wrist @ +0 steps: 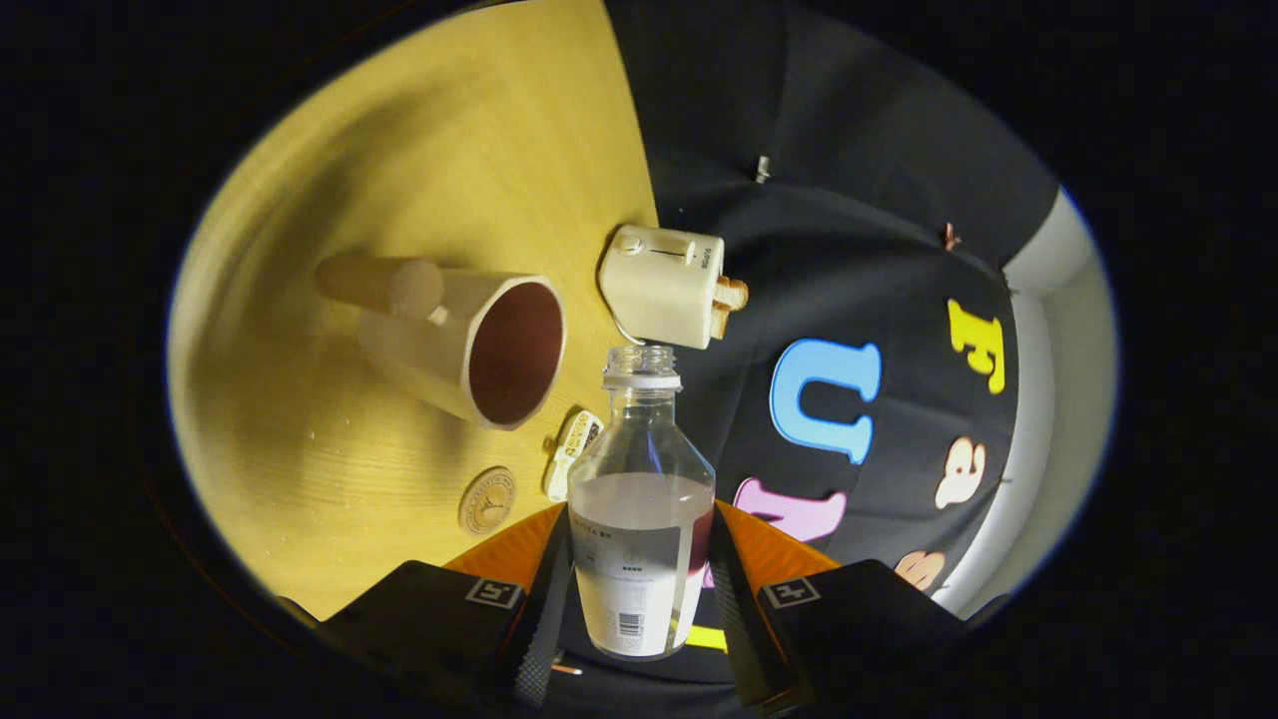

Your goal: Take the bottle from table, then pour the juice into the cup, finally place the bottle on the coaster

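A clear plastic bottle (pixel 639 439) with an open neck and no cap stands between my fingers, and my gripper (pixel 641 517) is shut on its labelled lower body. Pale liquid fills the bottle's lower part. The whole scene looks rolled sideways, so the wooden table (pixel 329 439) stands like a wall beside the bottle. A cream cup (pixel 469 345) with a dark inside and a handle sits on that table, its mouth just to the side of the bottle's neck. A round brown coaster (pixel 487 499) lies on the table close to my fingers, below the cup.
A cream toaster (pixel 664 285) with bread slices sticking out stands just beyond the bottle's mouth, at the table's edge. A small white patterned object (pixel 572 454) lies between the coaster and the bottle. The black cloth wall hangs behind.
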